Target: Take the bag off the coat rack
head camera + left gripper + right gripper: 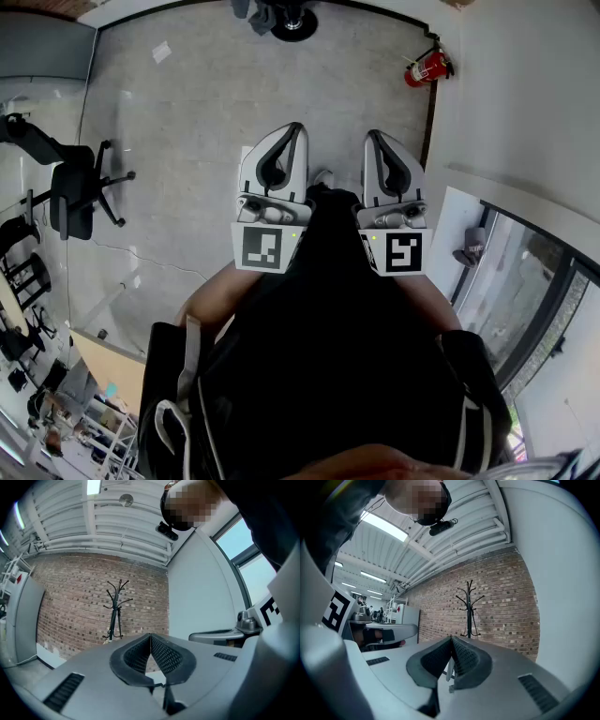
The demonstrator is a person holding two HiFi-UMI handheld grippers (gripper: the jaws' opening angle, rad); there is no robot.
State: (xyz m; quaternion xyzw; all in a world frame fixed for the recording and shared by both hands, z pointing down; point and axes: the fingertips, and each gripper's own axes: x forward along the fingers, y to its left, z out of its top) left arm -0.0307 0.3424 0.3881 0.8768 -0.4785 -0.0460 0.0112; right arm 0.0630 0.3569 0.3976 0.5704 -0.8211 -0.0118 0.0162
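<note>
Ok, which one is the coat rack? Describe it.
Find the brick wall ahead. Near its corner with the white wall stands the coat rack: a thin black pole with curved hooks branching on top, the only dark spindly thing there.

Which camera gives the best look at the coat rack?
The right gripper view: the coat rack stands whole, hooks to feet, upright near the centre. The left gripper view shows it too, further off-centre and slanted. The head view looks down at the floor and misses it.
</note>
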